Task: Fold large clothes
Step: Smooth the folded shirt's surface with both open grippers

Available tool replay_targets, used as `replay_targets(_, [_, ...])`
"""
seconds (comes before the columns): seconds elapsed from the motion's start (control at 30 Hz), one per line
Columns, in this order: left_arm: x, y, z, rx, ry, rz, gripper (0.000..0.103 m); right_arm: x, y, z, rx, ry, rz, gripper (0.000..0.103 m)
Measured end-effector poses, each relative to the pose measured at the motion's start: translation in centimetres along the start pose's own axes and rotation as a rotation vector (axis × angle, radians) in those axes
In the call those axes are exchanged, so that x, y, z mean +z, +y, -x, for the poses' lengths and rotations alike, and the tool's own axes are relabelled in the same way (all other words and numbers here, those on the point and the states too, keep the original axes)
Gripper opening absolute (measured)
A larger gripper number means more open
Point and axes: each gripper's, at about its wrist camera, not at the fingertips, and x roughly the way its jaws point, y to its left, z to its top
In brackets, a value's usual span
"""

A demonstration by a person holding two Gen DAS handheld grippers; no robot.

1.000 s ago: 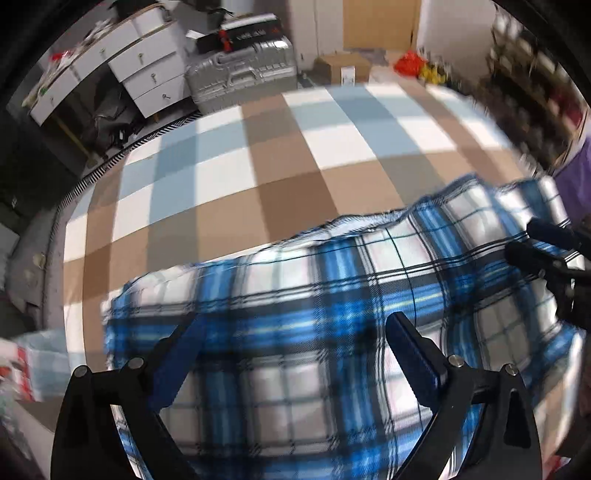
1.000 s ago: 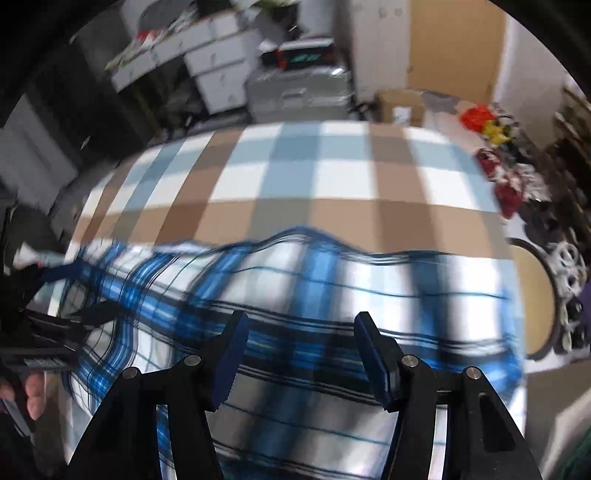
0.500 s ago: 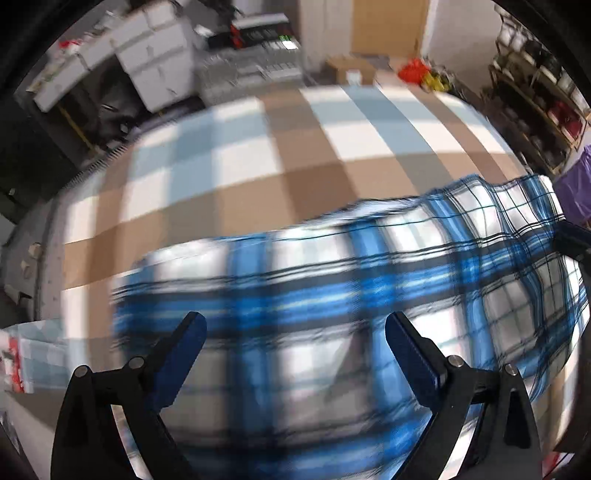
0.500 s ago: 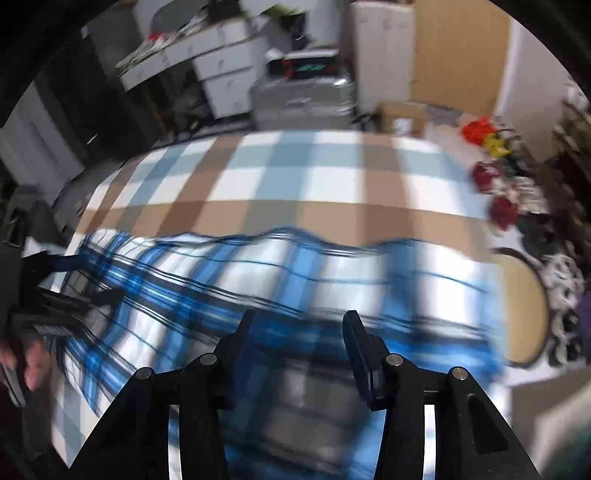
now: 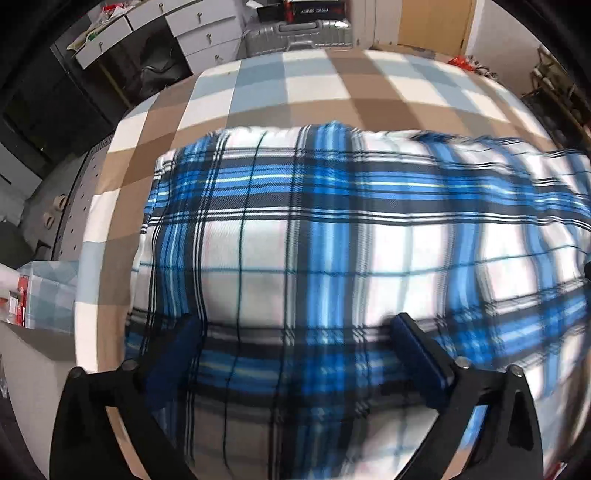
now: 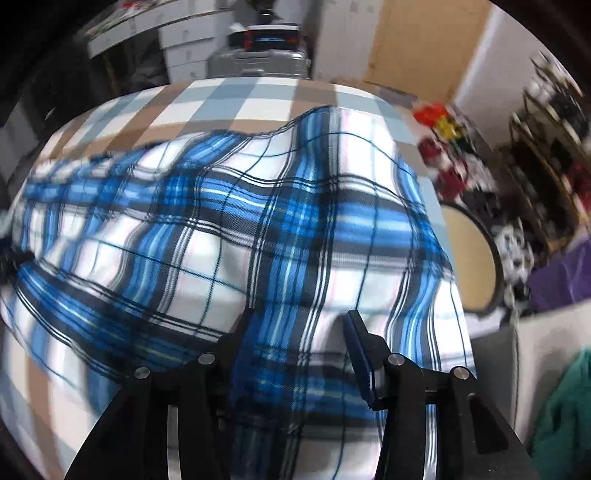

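While the blue plaid shirt lies spread on the checked surface, both wide-open hand-held grippers, left and right, should pinch its near hem evenly.

On my feeds I count one plaid garment, blue, white and black, filling the centre of both wrist views. One checked surface in brown, pale blue and white lies beneath it, showing from 10 to 2 o'clock. Two grippers: the left gripper at 6 o'clock in its own view, the right gripper at 6 o'clock in its own, each with two blue pads. One silver suitcase at 12 o'clock. One white drawer unit at 11 o'clock; its drawers I cannot count reliably. One round tan disc at 3 o'clock in the right view.
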Motion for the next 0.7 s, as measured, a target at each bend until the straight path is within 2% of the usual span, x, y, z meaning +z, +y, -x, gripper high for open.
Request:
replay_targets(0.07, [-0.8,-0.7,1.9,-0.022,-0.047,-0.018,0.098,-0.6,1.4,2.2,0.086,-0.042,0.022,0.051])
replay_targets(0.1, [-1.5,-1.3,2.7,-0.035,-0.064,-0.037,0.098,-1.2,2.9,3.0,0.105,-0.06,0.066,0.06])
replay_targets(0.17, [-3.0,-2.8,3.1,-0.047,-0.069,-0.097,0.098,-2.2,5.4,3.5,0.091,-0.079,0.141,0.062])
replay_targets(0.23, [-4.3,-4.3,2.3,0.016,-0.051,-0.164,0.099,-3.1,7.1,2.2,0.084,-0.048,0.182,0.062])
replay_targets(0.3, [-4.7,-4.5,0.9,0.033,-0.021,-0.133,0.1,-3.9,7.7,-0.5,0.045,0.033,0.163,0.062])
replay_targets(0.33, [-4.6,-4.2,0.8,0.015,-0.018,-0.07,0.1,-4.2,7.6,-0.9,0.047,0.031,0.143,0.062])
replay_targets(0.37, [-4.7,-3.9,1.1,0.0,-0.011,-0.032,0.1,-4.3,7.3,-0.7,0.04,-0.005,0.118,0.069])
replay_targets(0.4, [-4.6,-3.8,1.1,-0.011,0.001,-0.008,0.101,-4.2,7.0,-0.9,0.038,0.013,0.095,0.072])
replay_targets(0.47, [-4.3,-3.2,0.6,-0.027,0.017,0.006,0.102,-3.9,6.0,-0.5,0.065,0.051,0.024,0.072])
replay_targets(0.53, [-4.4,-2.7,1.3,-0.037,0.025,0.016,0.1,-4.1,5.2,0.8,0.082,0.035,-0.005,0.07])
replay_targets(0.63, [-5.2,-1.7,3.8,-0.052,-0.065,0.035,0.1,-4.6,2.9,2.8,0.098,-0.012,-0.062,0.071])
replay_targets(0.7, [-5.5,-1.0,4.6,-0.022,-0.097,0.017,0.1,-4.6,1.4,3.1,0.095,-0.008,-0.109,0.071])
